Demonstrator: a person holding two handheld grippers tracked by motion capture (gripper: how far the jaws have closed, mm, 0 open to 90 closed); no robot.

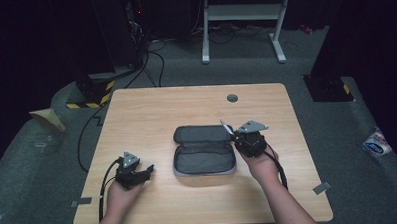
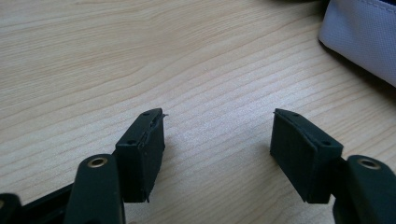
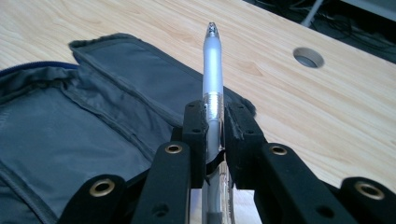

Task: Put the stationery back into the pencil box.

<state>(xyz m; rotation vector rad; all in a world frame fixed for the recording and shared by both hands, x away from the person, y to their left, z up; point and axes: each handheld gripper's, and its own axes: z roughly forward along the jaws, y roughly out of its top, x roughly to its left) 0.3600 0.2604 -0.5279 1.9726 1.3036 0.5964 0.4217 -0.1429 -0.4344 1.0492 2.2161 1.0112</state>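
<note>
An open grey pencil case [image 1: 204, 151] lies flat in the middle of the wooden table [image 1: 151, 108], its lining [image 3: 70, 121] facing up. My right gripper [image 1: 243, 136] is at the case's right edge, shut on a silver pen [image 3: 214, 79] whose tip [image 1: 223, 123] sticks out past the jaws over the case's lid. My left gripper [image 1: 141, 173] rests near the table's front left, a short way left of the case. Its jaws stand open with bare wood between the pads [image 2: 144, 144]. A corner of the case's pale outer side [image 2: 364, 37] is seen at the upper right of the left gripper view.
A round cable hole [image 1: 232, 98] sits near the table's far edge, also seen beyond the pen as a hole [image 3: 308, 57]. A white frame stand [image 1: 243, 20] and cables lie on the dark floor behind. Tape marks [image 1: 321, 188] flank the table's front corners.
</note>
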